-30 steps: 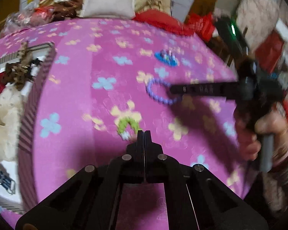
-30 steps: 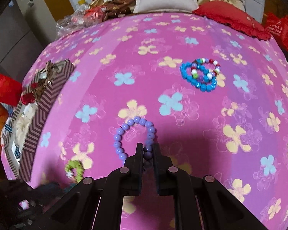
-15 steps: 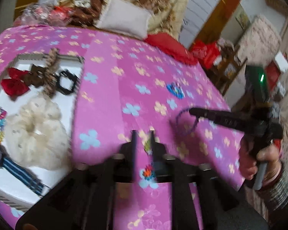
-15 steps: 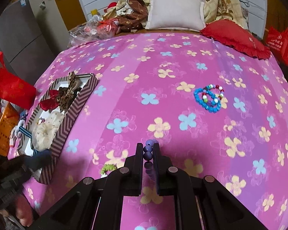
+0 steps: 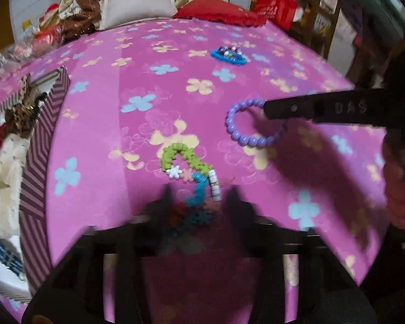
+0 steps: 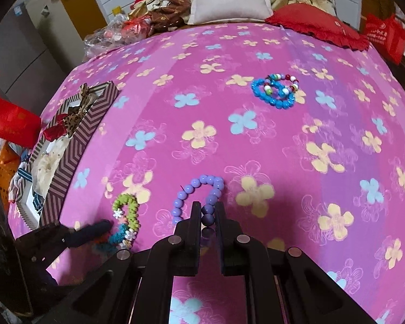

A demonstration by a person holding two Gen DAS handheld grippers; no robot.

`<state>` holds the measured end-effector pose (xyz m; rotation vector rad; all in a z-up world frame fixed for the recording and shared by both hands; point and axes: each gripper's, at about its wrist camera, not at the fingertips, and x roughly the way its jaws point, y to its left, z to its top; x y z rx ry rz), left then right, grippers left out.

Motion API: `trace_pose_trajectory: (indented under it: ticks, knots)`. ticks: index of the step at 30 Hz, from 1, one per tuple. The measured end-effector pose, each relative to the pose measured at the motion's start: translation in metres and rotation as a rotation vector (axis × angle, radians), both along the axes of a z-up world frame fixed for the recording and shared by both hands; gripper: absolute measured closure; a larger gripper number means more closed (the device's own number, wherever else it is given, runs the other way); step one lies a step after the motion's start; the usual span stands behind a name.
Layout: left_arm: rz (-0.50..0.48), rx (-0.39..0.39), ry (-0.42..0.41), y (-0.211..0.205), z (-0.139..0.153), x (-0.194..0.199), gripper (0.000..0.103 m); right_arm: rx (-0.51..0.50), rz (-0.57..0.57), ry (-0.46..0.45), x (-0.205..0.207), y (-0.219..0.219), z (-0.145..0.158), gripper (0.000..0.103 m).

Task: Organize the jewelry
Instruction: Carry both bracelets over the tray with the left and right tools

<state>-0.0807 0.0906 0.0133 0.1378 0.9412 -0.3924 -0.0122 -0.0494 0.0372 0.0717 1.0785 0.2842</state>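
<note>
My right gripper (image 6: pixel 208 210) is shut on a purple bead bracelet (image 6: pixel 187 189), whose loop hangs just over the pink flowered cloth (image 6: pixel 283 140). The left wrist view shows the same bracelet (image 5: pixel 230 132) at that gripper's tip (image 5: pixel 268 108). My left gripper (image 5: pixel 201 199) is blurred and low over the cloth. Its jaws are closing, still apart, around the teal and red end of a green, white and teal bracelet (image 5: pixel 175 154). That bracelet (image 6: pixel 129 208) lies left of the purple one, with a left finger (image 6: pixel 94 230) beside it.
A striped box (image 6: pixel 75 151) at the left edge of the cloth holds a white scrunchie, bows and a striped strap. A blue bracelet with a mixed-bead one (image 6: pixel 275 94) lies farther back. Pillows (image 6: pixel 229 0) and bags crowd the far edge.
My left gripper went from shut to parted jaws and dropped onto the green bracelet. My right gripper kept its hold on the purple bracelet and carried it left, close to the green one.
</note>
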Motion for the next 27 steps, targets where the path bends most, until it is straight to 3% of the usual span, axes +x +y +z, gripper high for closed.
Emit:
trace_pose_trajectory:
  ticks: [1, 4, 8, 14, 21, 27]
  knots:
    - [-0.001, 0.004, 0.005, 0.000, 0.000, 0.001, 0.089, 0.001, -0.002, 0.002, 0.001, 0.000, -0.001, 0.094]
    - [0.019, -0.040, 0.029, 0.009, 0.002, 0.005, 0.090, 0.006, -0.007, -0.002, 0.002, 0.000, 0.001, 0.094]
    - [0.064, -0.196, 0.017, 0.039, 0.030, 0.008, 0.091, 0.013, 0.001, -0.022, 0.001, 0.005, 0.012, 0.094]
    - [0.166, -0.403, -0.074, 0.112, 0.080, 0.004, 0.093, 0.016, 0.031, -0.061, -0.003, 0.025, 0.036, 0.094]
    - [0.386, -0.466, -0.150, 0.204, 0.099, -0.002, 0.093, 0.020, 0.112, -0.114, -0.007, 0.075, 0.066, 0.094]
    - [0.598, -0.514, -0.173, 0.282, 0.098, -0.017, 0.093, 0.017, 0.236, -0.156, -0.005, 0.147, 0.095, 0.094]
